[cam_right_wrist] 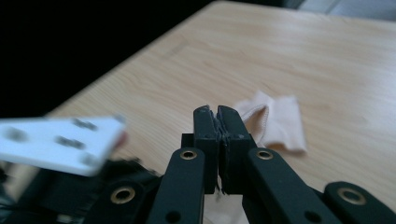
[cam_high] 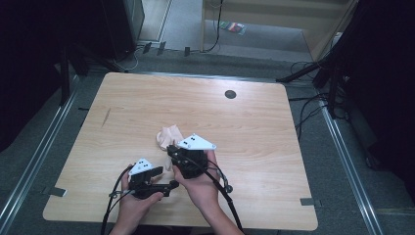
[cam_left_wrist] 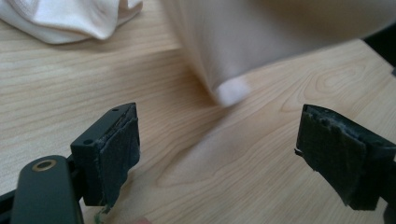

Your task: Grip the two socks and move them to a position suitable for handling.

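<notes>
- At the left, risk first: left claw (cam_left_wrist: 217,135) spread wide and empty, low over the worktop (cam_high: 244,127), with the hanging end of the cloth (cam_left_wrist: 261,42) just ahead of its pads. Could well have closed on air, or pinched only the loose tip, had that end swung.
- In the middle: cloth partly raised off the wood and partly heaped on it, just beyond the two claws in the high view (cam_high: 166,136). Might have dragged the heap along or bunched up instead of opening out, judged from how little was lifted.
- At the right: right claw (cam_right_wrist: 217,114) pressed fully closed on a thin fold of the cloth, so far as could be told. Looked a small bite on slack material; likely to slip free under a sideways tug from the other claw.
- Materials, left to right: claw pads dark, spongy and frayed at the edges, set on hard black jaws with brass-coloured pins.
- Cloth pale pinkish-cream, soft and limp, with a stitched hem (cam_right_wrist: 275,121); hard to tell whether one piece or two.
- Worktop of light wood grain, smooth and flat, with rounded corners.
</notes>
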A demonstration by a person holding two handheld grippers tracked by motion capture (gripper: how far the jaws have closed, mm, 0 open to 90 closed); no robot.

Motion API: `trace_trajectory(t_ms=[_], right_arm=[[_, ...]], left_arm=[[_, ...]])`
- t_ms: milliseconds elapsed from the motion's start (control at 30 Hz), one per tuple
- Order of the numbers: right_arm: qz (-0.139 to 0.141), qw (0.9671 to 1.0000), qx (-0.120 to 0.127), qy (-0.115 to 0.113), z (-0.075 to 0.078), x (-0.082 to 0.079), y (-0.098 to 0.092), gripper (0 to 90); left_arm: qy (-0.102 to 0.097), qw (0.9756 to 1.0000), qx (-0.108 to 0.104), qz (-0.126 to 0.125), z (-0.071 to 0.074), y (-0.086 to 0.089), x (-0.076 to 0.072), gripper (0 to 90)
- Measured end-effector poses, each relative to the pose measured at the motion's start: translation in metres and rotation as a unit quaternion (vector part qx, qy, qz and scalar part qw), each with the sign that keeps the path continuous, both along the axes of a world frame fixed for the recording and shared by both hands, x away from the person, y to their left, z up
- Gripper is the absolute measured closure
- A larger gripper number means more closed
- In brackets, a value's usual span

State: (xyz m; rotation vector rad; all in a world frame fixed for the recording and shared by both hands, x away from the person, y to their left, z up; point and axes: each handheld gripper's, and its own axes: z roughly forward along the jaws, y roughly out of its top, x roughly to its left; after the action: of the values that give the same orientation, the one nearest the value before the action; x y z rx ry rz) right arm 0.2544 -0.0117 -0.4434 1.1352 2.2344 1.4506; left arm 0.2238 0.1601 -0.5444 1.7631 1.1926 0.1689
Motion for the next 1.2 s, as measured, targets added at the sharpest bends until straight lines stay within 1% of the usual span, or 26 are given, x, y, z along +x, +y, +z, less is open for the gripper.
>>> trace_trajectory(t_ms=[67,100,133,167,200,233,267,300,333,367,400,433,467,567,600,633,667,700,733,767,833,867,900,933,1000,1200], right_arm=[[0.012,0.9996,0.024,-0.008,0.012,-0.004,0.000,88.3],[0.014,0.9990,0.040,-0.011,0.019,-0.007,-0.002,88.2],[0.014,0.9986,0.049,-0.012,0.023,-0.009,-0.004,88.2],[0.011,0.9980,0.062,-0.012,0.026,-0.011,-0.010,88.2],[0.006,0.9977,0.066,-0.013,0.027,-0.011,-0.014,88.2],[-0.003,0.9975,0.069,-0.011,0.025,-0.011,-0.023,88.4],[-0.013,0.9975,0.070,-0.005,0.021,-0.009,-0.032,88.6],[-0.025,0.9974,0.068,0.003,0.013,-0.006,-0.041,88.7],[-0.025,0.9974,0.068,0.003,0.013,-0.006,-0.041,88.7],[-0.035,0.9973,0.063,0.012,0.006,-0.003,-0.047,88.9],[-0.054,0.9962,0.056,0.037,-0.010,0.003,-0.061,89.0],[-0.075,0.9939,0.044,0.067,-0.034,0.009,-0.079,89.2],[-0.082,0.9931,0.035,0.075,-0.043,0.010,-0.085,89.2],[-0.095,0.9896,0.020,0.107,-0.071,0.014,-0.108,89.3],[-0.095,0.9896,0.020,0.107,-0.071,0.014,-0.108,89.3],[-0.100,0.9880,0.021,0.116,-0.076,0.014,-0.112,89.2],[-0.101,0.9867,0.016,0.127,-0.083,0.017,-0.122,89.2],[-0.095,0.9882,-0.005,0.120,-0.086,0.020,-0.126,88.6],[-0.094,0.9890,-0.010,0.114,-0.086,0.021,-0.128,87.7],[-0.093,0.9894,-0.007,0.111,-0.085,0.021,-0.131,83.2],[-0.093,0.9906,0.005,0.100,-0.082,0.022,-0.135,68.4],[-0.097,0.9908,0.003,0.094,-0.081,0.021,-0.137,68.2],[-0.103,0.9907,0.000,0.089,-0.079,0.020,-0.140,67.2],[-0.105,0.9906,0.002,0.088,-0.078,0.020,-0.141,65.2],[-0.111,0.9903,-0.001,0.084,-0.078,0.018,-0.144,60.2],[-0.111,0.9880,-0.022,0.105,-0.091,0.020,-0.141,56.1]], left_arm=[[-0.017,0.9994,0.018,0.024,0.004,0.004,0.001,15.7],[-0.029,0.9985,0.030,0.036,0.005,0.007,0.001,21.1],[-0.055,0.9954,0.059,0.053,0.008,0.012,0.000,28.3],[-0.072,0.9928,0.073,0.062,0.009,0.014,0.000,42.3],[-0.097,0.9880,0.099,0.067,0.011,0.020,-0.002,55.0],[-0.106,0.9856,0.116,0.062,0.012,0.023,-0.003,75.6],[-0.113,0.9835,0.130,0.056,0.012,0.025,-0.004,86.9],[-0.112,0.9820,0.143,0.052,0.012,0.026,-0.004,90.0],[-0.112,0.9820,0.143,0.052,0.012,0.026,-0.004,90.0],[-0.113,0.9790,0.165,0.041,0.011,0.024,-0.004,90.0],[-0.110,0.9774,0.179,0.030,0.009,0.022,-0.004,90.0],[-0.102,0.9766,0.189,0.001,0.007,0.015,-0.004,90.0],[-0.097,0.9765,0.192,-0.017,0.006,0.011,-0.004,90.0],[-0.086,0.9782,0.179,-0.061,0.003,0.001,-0.007,90.0],[-0.086,0.9782,0.179,-0.061,0.003,0.001,-0.007,90.0],[-0.065,0.9787,0.172,-0.091,0.002,-0.003,-0.007,90.0],[-0.057,0.9802,0.161,-0.100,0.001,-0.004,-0.007,77.8],[-0.052,0.9816,0.136,-0.124,0.002,-0.004,-0.007,59.3],[-0.057,0.9824,0.122,-0.129,0.004,-0.002,-0.007,55.0],[-0.063,0.9839,0.112,-0.125,0.006,0.001,-0.006,50.3],[-0.066,0.9886,0.081,-0.109,0.010,0.009,-0.002,45.3],[-0.064,0.9920,0.066,-0.087,0.011,0.015,0.002,45.8],[-0.059,0.9941,0.061,-0.068,0.010,0.019,0.006,47.6],[-0.040,0.9971,0.056,-0.031,0.007,0.024,0.013,48.9],[-0.022,0.9986,0.047,-0.005,0.003,0.029,0.022,52.7],[0.014,0.9988,0.043,0.019,-0.007,0.027,0.041,62.7]])
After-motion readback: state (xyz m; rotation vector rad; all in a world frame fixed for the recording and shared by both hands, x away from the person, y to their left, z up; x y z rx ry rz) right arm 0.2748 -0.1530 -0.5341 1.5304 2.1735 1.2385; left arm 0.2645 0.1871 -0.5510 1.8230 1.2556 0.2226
